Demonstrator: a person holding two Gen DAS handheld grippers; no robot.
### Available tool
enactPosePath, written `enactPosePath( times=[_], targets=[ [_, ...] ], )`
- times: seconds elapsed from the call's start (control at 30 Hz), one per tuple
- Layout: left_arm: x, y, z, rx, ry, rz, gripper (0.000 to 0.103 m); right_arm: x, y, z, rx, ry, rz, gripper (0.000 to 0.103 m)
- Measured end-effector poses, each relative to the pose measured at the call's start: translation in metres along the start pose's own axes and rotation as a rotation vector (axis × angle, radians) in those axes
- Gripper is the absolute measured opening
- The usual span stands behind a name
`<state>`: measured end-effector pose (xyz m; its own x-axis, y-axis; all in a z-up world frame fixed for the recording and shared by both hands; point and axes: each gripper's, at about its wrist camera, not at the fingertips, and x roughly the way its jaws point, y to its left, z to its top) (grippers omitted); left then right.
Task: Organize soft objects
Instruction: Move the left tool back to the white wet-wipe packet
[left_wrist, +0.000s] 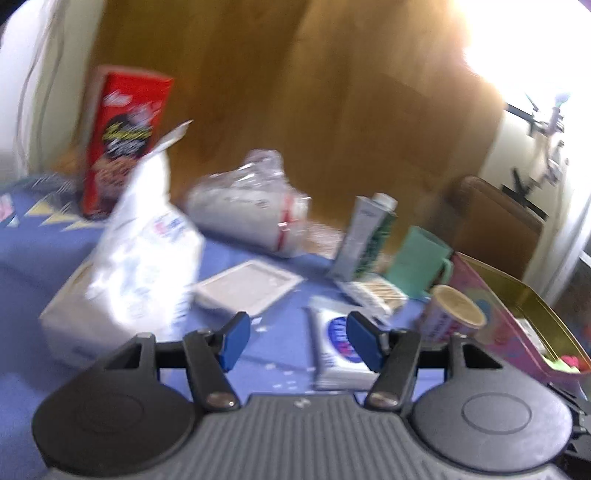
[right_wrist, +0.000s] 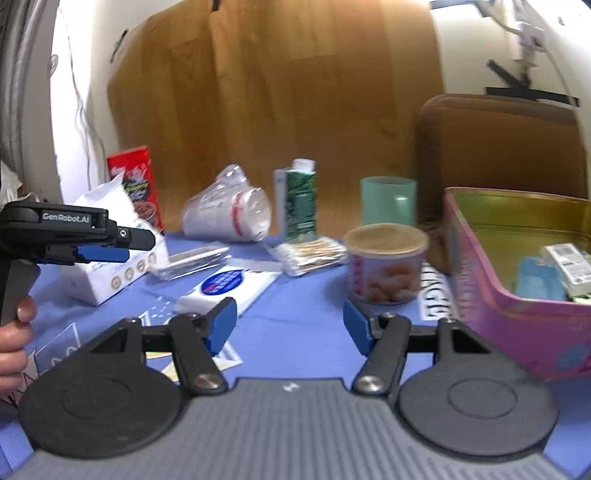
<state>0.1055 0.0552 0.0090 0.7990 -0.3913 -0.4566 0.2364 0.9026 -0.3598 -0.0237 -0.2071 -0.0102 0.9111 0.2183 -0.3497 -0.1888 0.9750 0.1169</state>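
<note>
Both grippers hang open and empty over the blue tablecloth: the left gripper with its jaws parted above the flat wipes packet, the right gripper with wider-set jaws aimed between that packet and the snack cup. A few small items already lie in the pink tin at the right, so sorting looks begun. Left out are the wipes packet, the cotton swab bag, the white tissue pack and the sleeve of plastic cups.
</note>
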Motion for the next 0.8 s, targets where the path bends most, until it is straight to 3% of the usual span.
enactPosePath(
  times=[0.23,0.33,0.5,0.6,0.8],
  targets=[
    [0.012,0.016,-0.006,-0.056,0.044,-0.026,0.06,0.017,0.022,-0.003,-0.038,0.033,0.028,0.066],
    [0.015,0.018,-0.008,-0.072,0.061,-0.034,0.068,0.022,0.024,-0.003,-0.039,0.057,0.036,0.066],
    [0.011,0.021,-0.008,-0.092,0.048,-0.042,0.069,0.024,0.022,-0.004,-0.023,0.072,0.042,0.066],
    [0.008,0.022,-0.008,-0.103,0.033,-0.036,0.076,0.024,0.019,-0.004,0.005,0.077,0.042,0.066],
    [0.008,0.023,-0.008,-0.117,0.024,-0.032,0.076,0.032,0.018,-0.002,0.022,0.114,0.063,0.066]
  ],
)
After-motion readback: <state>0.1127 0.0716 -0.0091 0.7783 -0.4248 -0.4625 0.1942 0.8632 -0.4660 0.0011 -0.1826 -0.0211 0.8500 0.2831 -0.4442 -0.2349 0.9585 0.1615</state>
